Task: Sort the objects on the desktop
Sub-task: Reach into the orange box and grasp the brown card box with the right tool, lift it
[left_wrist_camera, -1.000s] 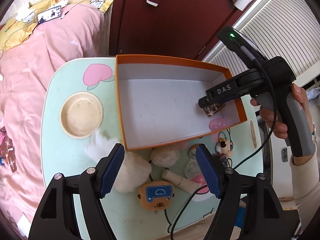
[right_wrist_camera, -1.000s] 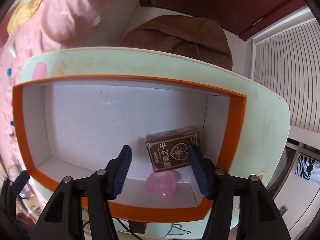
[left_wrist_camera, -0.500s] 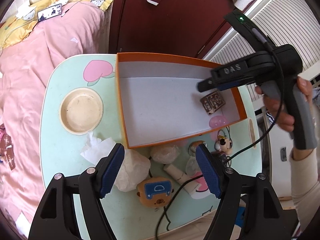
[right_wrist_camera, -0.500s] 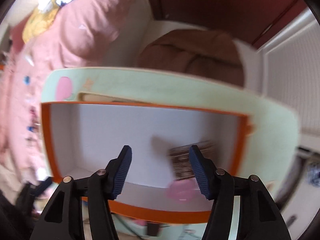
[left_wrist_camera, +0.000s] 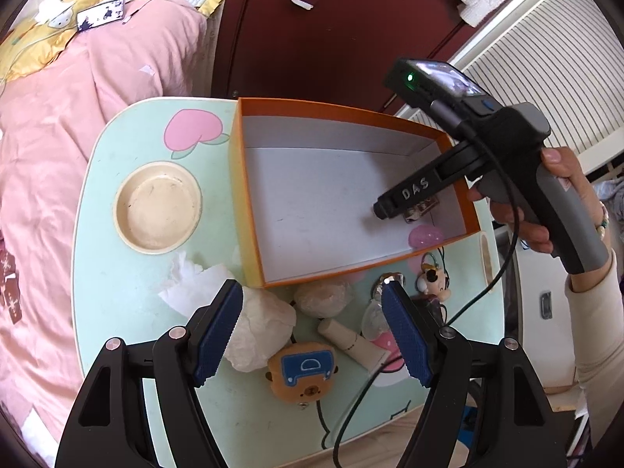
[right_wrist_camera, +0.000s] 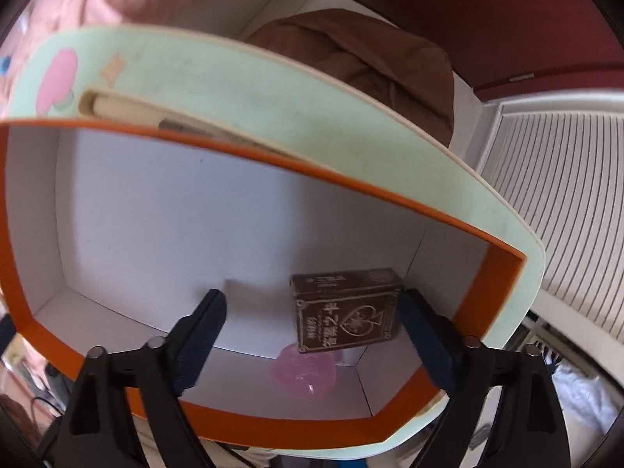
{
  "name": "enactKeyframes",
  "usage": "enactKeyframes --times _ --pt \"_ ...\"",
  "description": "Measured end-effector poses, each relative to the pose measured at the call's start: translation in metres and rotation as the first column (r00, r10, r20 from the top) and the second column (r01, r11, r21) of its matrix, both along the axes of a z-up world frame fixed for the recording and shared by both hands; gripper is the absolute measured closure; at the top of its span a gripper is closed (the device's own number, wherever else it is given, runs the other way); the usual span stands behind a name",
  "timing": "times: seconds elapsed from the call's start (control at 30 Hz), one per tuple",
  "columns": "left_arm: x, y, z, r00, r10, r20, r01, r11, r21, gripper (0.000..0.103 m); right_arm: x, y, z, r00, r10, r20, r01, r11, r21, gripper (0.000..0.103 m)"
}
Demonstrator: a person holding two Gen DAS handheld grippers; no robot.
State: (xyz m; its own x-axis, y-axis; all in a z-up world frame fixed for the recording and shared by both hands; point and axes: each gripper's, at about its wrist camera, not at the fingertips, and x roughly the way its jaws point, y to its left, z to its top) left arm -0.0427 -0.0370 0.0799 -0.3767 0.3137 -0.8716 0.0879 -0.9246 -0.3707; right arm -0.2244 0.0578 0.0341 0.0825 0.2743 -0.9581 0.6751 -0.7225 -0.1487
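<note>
Right claw, spread wide and empty, hangs inside the orange box at the bench's far right corner, straddling the brown card pack beside the pink heart, while the left claw, also spread, waits over near-edge clutter, so a careless withdrawal could knock the pack or snag the box wall.

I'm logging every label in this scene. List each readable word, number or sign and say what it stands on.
"DAS": white letters on the finger of the right gripper.
Brown card box in the orange box: a heart-and-spade emblem with characters beside it, too blurred to read.
Bear plush: a blue patch with a white D-like shape, no words.
</note>
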Motion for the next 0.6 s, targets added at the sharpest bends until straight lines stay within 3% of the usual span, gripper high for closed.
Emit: enactKeyframes --times 0.07,0.13,0.37,0.6 --pt "0.001 -0.001 0.0 1.0 0.003 0.0 -0.003 1.0 0.002 0.029 0.0 0.0 0.0 1.0 -0.007 -0.006 0.007 1.0 0.014 0.015" --pt "0.001 -0.003 -0.001 1.0 0.006 0.0 -0.006 1.0 0.005 0.029 -0.003 0.001 0.005 0.999 -0.042 0.016 0.042 0.999 -0.004 0.026" --pt "0.004 -0.007 -0.001 1.0 0.014 -0.002 -0.014 1.0 0.011 0.029 -0.012 0.007 0.033 0.991 -0.108 0.083 0.124 0.97 -0.211 0.032" --pt "0.004 -0.011 -0.002 1.0 0.027 0.005 -0.027 1.0 0.014 0.029 0.019 0.011 0.028 0.991 0.023 0.134 -0.005 0.991 -0.132 0.03"
